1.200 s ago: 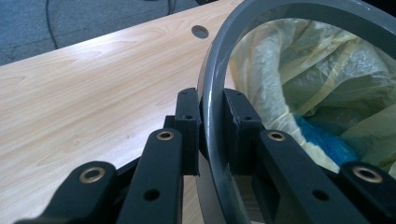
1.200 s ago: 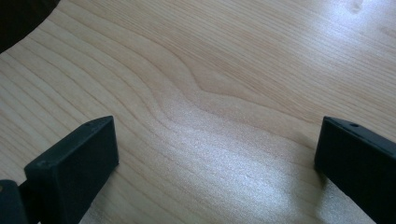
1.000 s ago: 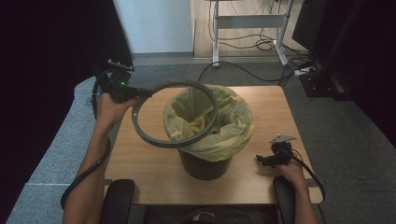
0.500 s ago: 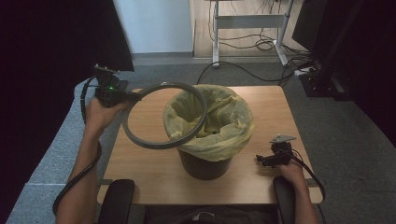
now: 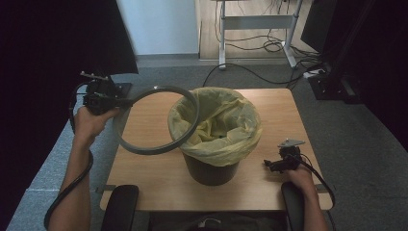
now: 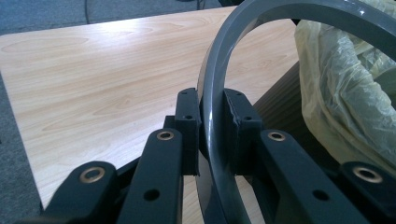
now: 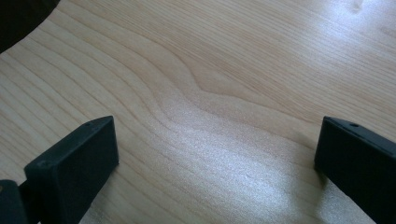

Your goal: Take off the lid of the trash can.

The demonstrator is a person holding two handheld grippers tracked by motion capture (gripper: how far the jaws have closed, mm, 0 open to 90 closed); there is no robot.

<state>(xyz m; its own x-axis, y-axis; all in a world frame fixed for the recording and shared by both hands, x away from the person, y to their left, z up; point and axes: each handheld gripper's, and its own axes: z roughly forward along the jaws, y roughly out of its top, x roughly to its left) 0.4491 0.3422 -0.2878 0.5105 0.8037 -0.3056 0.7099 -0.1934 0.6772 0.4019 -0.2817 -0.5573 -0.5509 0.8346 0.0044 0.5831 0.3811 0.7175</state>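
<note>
One smooth grey plastic ring (image 5: 156,120), thin and round, is pinched at its rim by the left claw (image 6: 212,128), tilted over the counter (image 5: 144,168) and overlapping the dark bin (image 5: 211,168) with its crinkled yellow bag (image 5: 226,130). The right claw (image 7: 217,149) gapes empty over pale woodgrain.

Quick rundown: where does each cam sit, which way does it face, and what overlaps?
High view: above the person's side, looking forward and down at the table and the bin with its yellow bag; both forearms and hands show.
Left gripper view: on the left gripper, looking along its fingers clamped on the grey ring.
Right gripper view: on the right gripper, looking at tabletop; fingers apart.
Shared: ring, bag and table appear in the high and left gripper views.
</note>
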